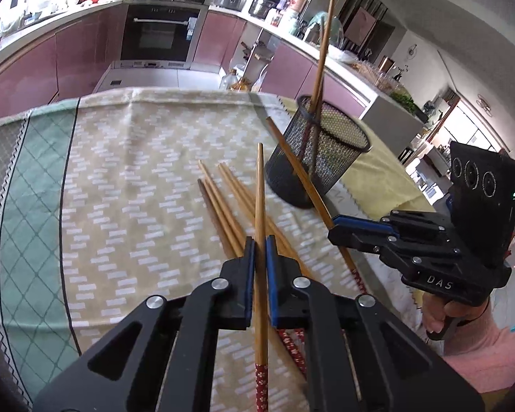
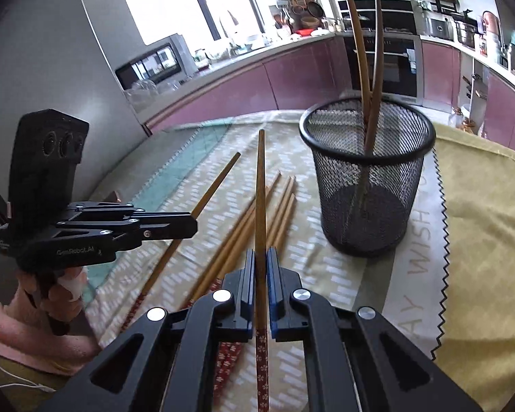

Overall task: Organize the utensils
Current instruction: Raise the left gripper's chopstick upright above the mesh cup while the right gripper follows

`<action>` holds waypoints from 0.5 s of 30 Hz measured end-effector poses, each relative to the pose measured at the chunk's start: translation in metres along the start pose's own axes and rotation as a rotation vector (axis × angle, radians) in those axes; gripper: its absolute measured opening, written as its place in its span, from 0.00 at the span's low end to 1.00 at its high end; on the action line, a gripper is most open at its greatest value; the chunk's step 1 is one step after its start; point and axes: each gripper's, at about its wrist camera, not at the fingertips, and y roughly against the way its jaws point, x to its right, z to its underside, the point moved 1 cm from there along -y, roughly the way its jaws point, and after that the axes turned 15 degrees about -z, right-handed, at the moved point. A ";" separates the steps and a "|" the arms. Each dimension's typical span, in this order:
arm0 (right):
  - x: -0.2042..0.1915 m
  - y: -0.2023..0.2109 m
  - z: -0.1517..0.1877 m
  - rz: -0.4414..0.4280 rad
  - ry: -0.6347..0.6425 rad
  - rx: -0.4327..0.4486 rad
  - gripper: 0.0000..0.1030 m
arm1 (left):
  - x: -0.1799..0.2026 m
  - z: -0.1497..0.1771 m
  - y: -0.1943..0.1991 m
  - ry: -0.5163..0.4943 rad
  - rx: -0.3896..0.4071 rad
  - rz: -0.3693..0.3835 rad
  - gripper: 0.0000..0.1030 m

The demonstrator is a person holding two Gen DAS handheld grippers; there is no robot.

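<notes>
Container: black mesh cup [image 2: 367, 178] stands upright on the tabletop, at the seam where the patterned cloth [image 1: 127, 171] meets the yellow cloth [image 2: 480, 223].
Contents: two bamboo chopsticks [image 2: 360, 68] stand inside the cup, crossing near its rim and rising well above it; nothing else can be made out through the mesh.
Loose stock: a bundle of chopsticks [image 1: 223, 206] lies flat on the patterned cloth beside the cup, tips toward the far edge, red patterned ends toward the near edge.
Left tool [image 1: 260, 250]: clamped on one chopstick [image 1: 260, 189], which is raised off the cloth with its tip up and its red patterned end below the jaws.
Right tool [image 2: 260, 261]: clamped on another chopstick [image 2: 261, 189], likewise clear of the cloth, its tip toward the cup.
Operator: a hand [image 1: 436, 316] with a pink sleeve grips the right tool's handle.
</notes>
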 end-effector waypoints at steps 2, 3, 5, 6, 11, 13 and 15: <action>-0.004 0.006 -0.004 -0.007 0.012 0.023 0.05 | 0.002 -0.004 0.007 -0.003 0.020 0.010 0.07; -0.006 0.010 -0.005 -0.011 0.018 0.037 0.05 | 0.002 -0.007 0.012 -0.004 0.031 0.016 0.07; -0.010 0.017 -0.009 -0.022 0.027 0.059 0.05 | 0.004 -0.013 0.023 -0.005 0.057 0.037 0.07; -0.010 0.020 -0.010 -0.024 0.029 0.067 0.05 | 0.004 -0.016 0.028 -0.006 0.071 0.044 0.07; -0.014 0.035 -0.015 -0.026 0.049 0.109 0.05 | 0.005 -0.027 0.051 -0.005 0.126 0.079 0.07; -0.015 0.040 -0.017 -0.028 0.057 0.124 0.05 | 0.005 -0.030 0.058 -0.005 0.143 0.088 0.07; -0.016 0.042 -0.020 -0.027 0.064 0.136 0.05 | 0.005 -0.034 0.064 0.001 0.159 0.111 0.07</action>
